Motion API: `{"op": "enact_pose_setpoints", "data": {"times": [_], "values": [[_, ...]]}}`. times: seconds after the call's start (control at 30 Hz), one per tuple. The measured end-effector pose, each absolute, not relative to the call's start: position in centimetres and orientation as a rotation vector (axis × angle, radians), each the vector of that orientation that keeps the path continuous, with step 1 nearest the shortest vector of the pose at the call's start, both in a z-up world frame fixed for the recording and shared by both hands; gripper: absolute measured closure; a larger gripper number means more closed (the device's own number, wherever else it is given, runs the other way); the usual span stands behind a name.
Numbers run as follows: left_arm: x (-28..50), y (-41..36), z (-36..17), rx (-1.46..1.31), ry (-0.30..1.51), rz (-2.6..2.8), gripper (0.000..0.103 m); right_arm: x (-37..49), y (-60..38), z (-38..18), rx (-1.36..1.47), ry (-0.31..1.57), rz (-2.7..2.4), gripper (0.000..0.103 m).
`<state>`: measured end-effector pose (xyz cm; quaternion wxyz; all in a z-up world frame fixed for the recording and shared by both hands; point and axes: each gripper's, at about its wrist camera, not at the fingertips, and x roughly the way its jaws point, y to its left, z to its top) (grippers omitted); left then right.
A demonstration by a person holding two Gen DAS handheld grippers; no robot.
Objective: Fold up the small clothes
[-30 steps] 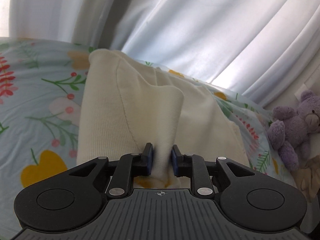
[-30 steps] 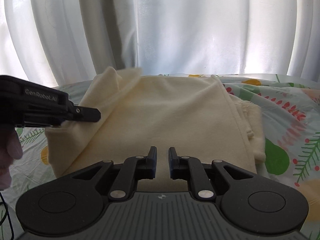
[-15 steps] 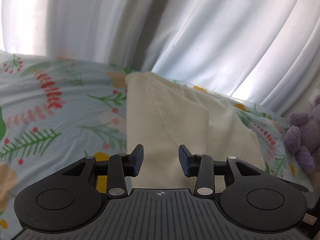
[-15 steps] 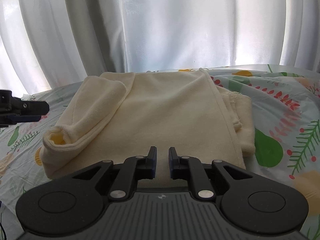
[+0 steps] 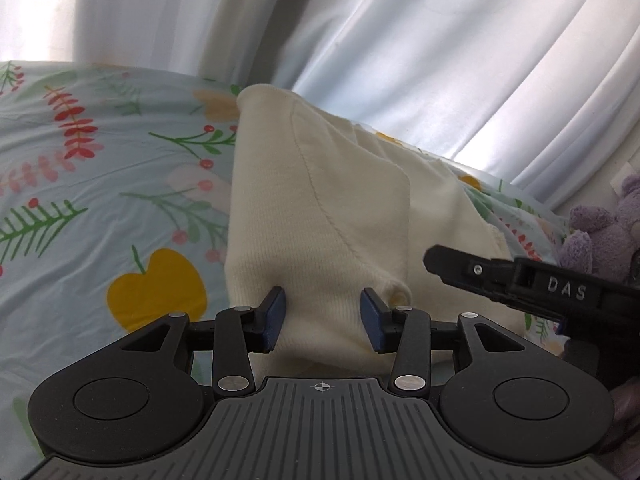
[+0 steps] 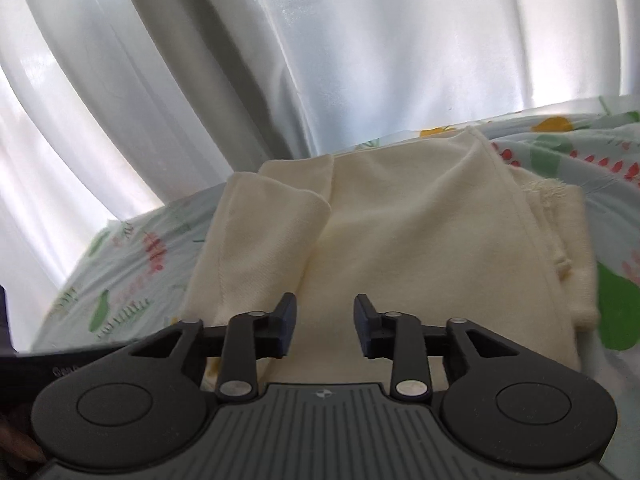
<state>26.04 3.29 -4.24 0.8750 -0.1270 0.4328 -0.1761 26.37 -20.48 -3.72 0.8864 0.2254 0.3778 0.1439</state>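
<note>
A cream knit garment (image 5: 320, 216) lies partly folded on the floral bedsheet (image 5: 100, 200), with one sleeve laid over its body. My left gripper (image 5: 322, 318) is open, its blue pads on either side of the garment's near edge without pinching it. The right gripper's side (image 5: 520, 284) crosses the right of the left wrist view. In the right wrist view the same garment (image 6: 400, 240) fills the middle, and my right gripper (image 6: 325, 328) is open just above its near hem. The folded sleeve (image 6: 260, 240) lies at left.
White curtains (image 6: 320, 60) hang right behind the bed. A purple plush bear (image 5: 604, 232) sits at the far right of the left wrist view. The floral sheet (image 6: 600, 148) stretches to both sides of the garment.
My left gripper let go of the sleeve it pinched a second ago and opened. My right gripper went from nearly shut to open and moved closer to the left gripper over the near hem.
</note>
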Motion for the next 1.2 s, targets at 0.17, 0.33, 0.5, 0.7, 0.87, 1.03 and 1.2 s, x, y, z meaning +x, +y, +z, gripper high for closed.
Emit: {"op": "enact_pose_setpoints", "data": {"times": [0.17,0.33,0.5,0.7,0.87,1.03,1.2], "values": [[25.9,2.2,-4.4,-0.205,0.89,-0.365,0.056,29.9,-20.3,-5.5,0.63,0.867,0.376,0.064],[25.8,2.5,-4.4,-0.21,0.891,-0.377,0.055,31.0,-19.7,-6.9,0.699,0.902,0.408,0.065],[25.7,3.1,-4.1,-0.245,0.904,-0.364,0.056,31.5,-19.1,-7.0,0.676,0.907,0.414,0.086],[24.6,5.3,-1.6,-0.284,0.829,-0.298,0.056,29.9,-17.6,-3.7,0.418,0.788,0.375,0.091],[25.7,5.1,-1.5,-0.258,0.853,-0.309,0.056,28.0,-18.9,-0.5,0.288,0.661,0.295,0.091],[26.4,2.1,-3.0,-0.226,0.912,-0.395,0.055,27.3,-21.6,-0.8,0.203,0.652,0.159,0.091],[26.6,-0.4,-4.9,-0.181,0.965,-0.435,0.055,27.7,-24.3,-4.1,0.242,0.781,0.129,0.09]]}}
